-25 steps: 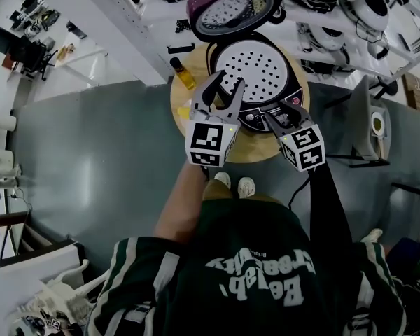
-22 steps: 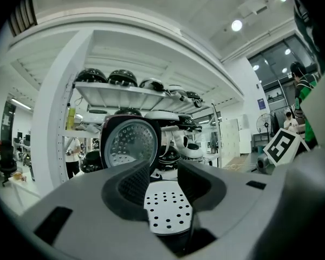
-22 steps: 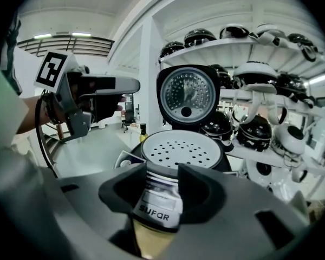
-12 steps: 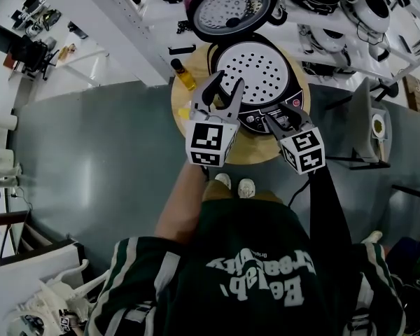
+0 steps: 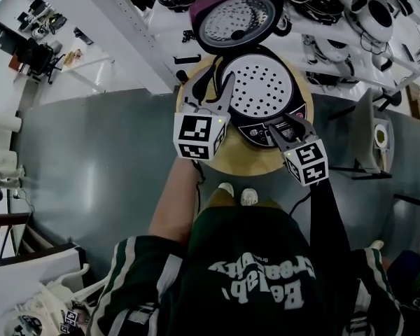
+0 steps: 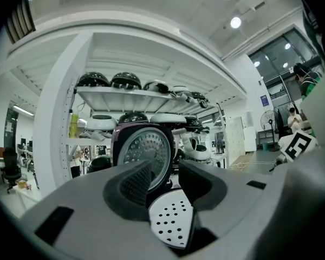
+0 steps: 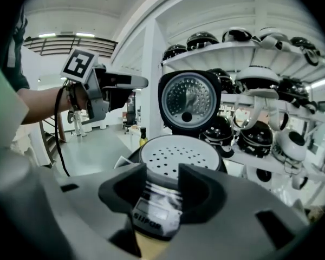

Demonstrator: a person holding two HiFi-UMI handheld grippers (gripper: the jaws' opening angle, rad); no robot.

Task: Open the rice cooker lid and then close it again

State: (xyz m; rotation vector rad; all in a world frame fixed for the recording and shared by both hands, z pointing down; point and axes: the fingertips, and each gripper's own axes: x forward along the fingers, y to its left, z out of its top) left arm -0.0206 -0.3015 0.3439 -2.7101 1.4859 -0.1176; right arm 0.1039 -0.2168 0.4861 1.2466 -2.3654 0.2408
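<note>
The black rice cooker (image 5: 262, 93) stands on a round wooden table (image 5: 245, 161). Its maroon-rimmed lid (image 5: 238, 19) is swung up and back, baring the perforated white inner plate (image 7: 176, 150). My left gripper (image 5: 211, 88) hangs level at the cooker's left front. Its jaws are opening, with nothing between them. In the left gripper view the raised lid (image 6: 143, 150) shows beyond them. My right gripper (image 5: 288, 123) is open, tilted down at the cooker's control panel (image 7: 151, 213) without gripping it. The left gripper (image 7: 114, 83) also shows in the right gripper view.
White shelves (image 5: 350, 40) behind the table hold several other cookers and pots. A yellow bottle (image 7: 142, 136) stands on the table left of the cooker. A stand with a round green-centred thing (image 5: 374, 128) is on the right. Grey floor surrounds the table.
My left gripper has risen and shifted left, off the cooker's front rim. The right gripper has kept its place, and the lid stays up.
</note>
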